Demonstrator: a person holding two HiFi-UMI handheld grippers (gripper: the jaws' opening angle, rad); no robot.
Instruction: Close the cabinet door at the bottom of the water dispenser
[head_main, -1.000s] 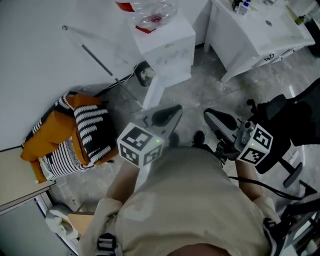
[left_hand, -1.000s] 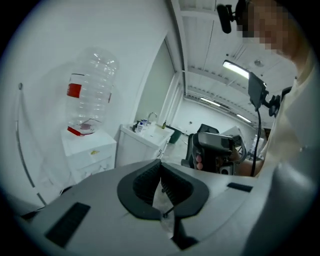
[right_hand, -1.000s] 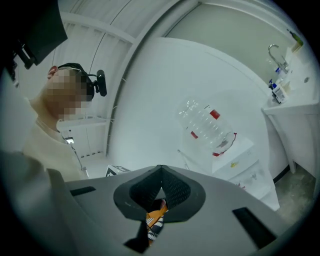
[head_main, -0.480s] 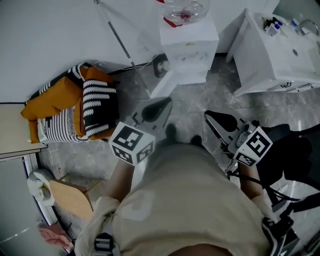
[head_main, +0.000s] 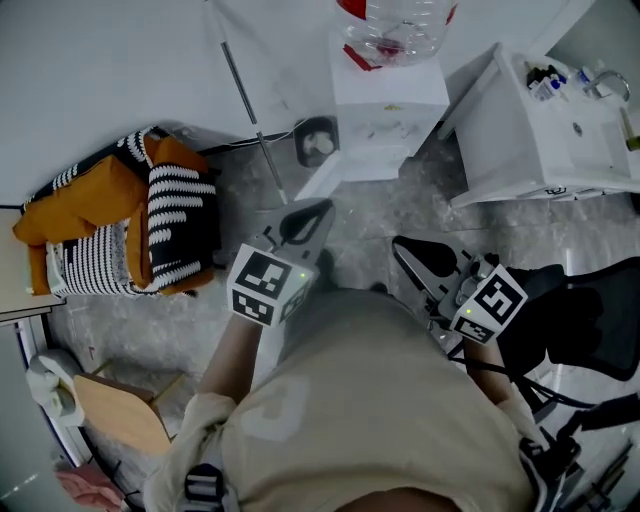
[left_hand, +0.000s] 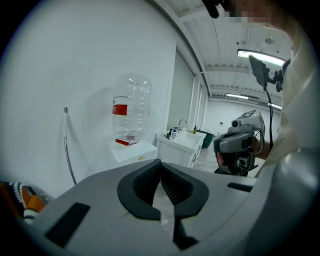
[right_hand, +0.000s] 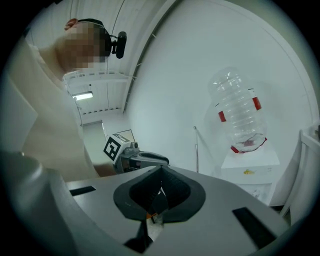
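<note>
A white box-shaped water dispenser, a pile of orange and black-and-white striped fabric cushions and a white washbasin cabinet are standing on the grey mottled stone floor.

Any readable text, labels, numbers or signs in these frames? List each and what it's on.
None legible.
Red label on the bottle: print too blurred.
Yellow mark on top of the water dispenser: too small.
Dark print on the sink cabinet front: too small.
Marker cubes: square patterns only, no letters.
</note>
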